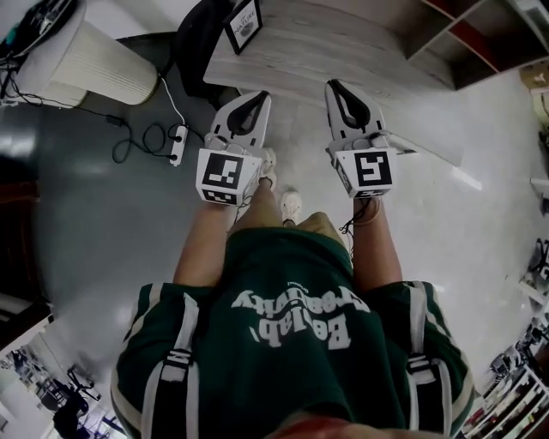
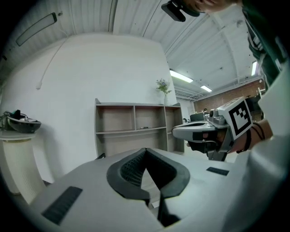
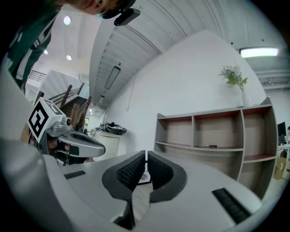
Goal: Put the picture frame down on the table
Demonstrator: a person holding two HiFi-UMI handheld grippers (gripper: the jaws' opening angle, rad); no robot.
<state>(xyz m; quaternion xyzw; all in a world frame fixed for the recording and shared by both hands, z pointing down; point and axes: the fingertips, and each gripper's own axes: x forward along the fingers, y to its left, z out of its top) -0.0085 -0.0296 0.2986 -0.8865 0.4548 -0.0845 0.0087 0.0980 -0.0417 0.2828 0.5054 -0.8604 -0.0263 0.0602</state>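
The picture frame (image 1: 243, 24), black-edged with a white print, stands upright near the left end of the light wood table (image 1: 343, 47). No gripper touches it. My left gripper (image 1: 260, 96) and right gripper (image 1: 331, 86) are held side by side in front of the person, short of the table's near edge. The left gripper (image 2: 145, 150) has its jaws together and nothing between them. The right gripper (image 3: 146, 154) is also shut and empty. A sliver of the picture frame (image 3: 144, 176) shows in the right gripper view, low behind the pads.
On the floor at left stand a white ribbed cylinder (image 1: 86, 60) and a power strip (image 1: 178, 144) with cables. A dark chair (image 1: 197, 47) is at the table's left end. An open shelf unit (image 1: 450, 34) lines the far wall, and a vase with a plant (image 2: 164, 90) stands on top of it.
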